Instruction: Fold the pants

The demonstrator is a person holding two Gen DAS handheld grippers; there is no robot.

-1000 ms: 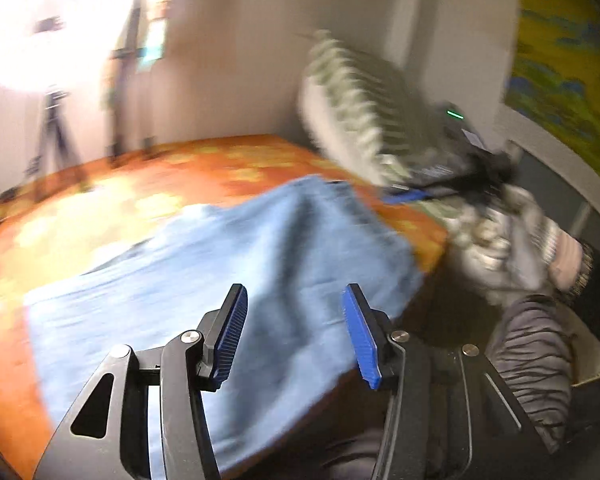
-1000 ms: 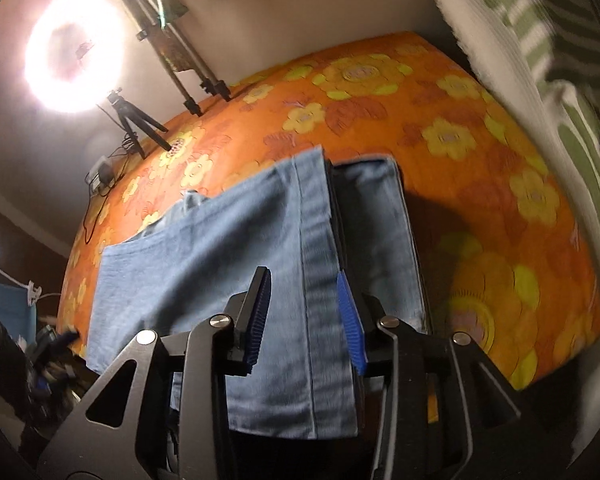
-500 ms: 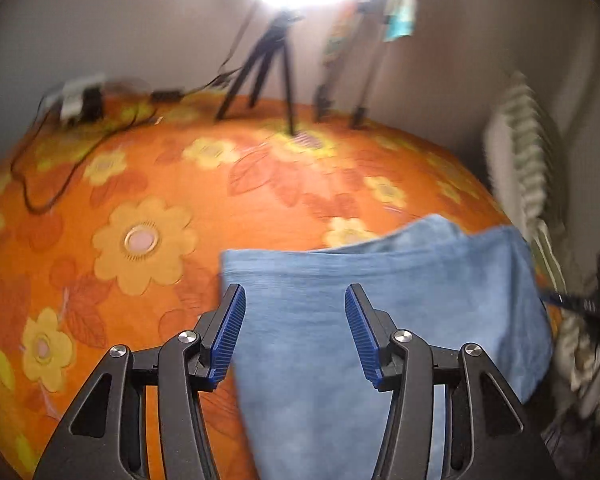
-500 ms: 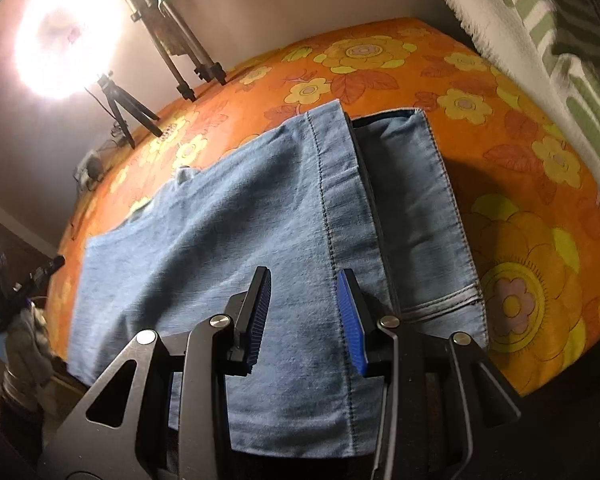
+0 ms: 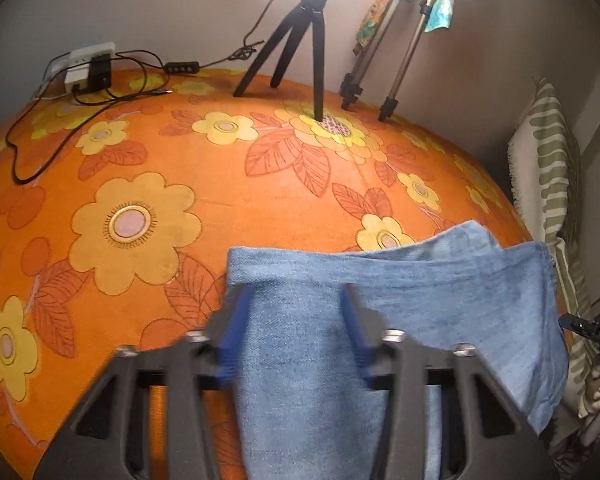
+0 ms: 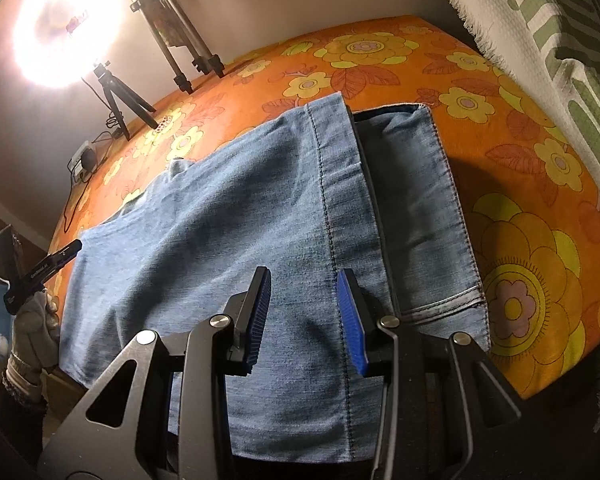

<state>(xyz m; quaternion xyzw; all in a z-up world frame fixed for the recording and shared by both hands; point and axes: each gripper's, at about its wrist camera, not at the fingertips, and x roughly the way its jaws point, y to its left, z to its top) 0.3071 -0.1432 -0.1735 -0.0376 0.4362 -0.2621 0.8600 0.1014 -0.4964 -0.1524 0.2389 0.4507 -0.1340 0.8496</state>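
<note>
Light blue denim pants lie folded on the orange flowered cloth, hems toward the right wrist view's right side, near edge hanging over the front edge. My right gripper is open just above the denim near the top hem seam. In the left wrist view the folded end of the pants lies at the cloth's right part. My left gripper is open over that folded end, blue pads either side of the fabric. The left gripper also shows in the right wrist view.
A black tripod and silver stand legs stand at the back by the wall, under a bright ring light. A power strip with cables lies back left. A green-striped white pillow leans at the right.
My left gripper has swung left from facing the pillow to facing the back wall and dropped onto the folded end. My right gripper moved forward and lower over the pants.
</note>
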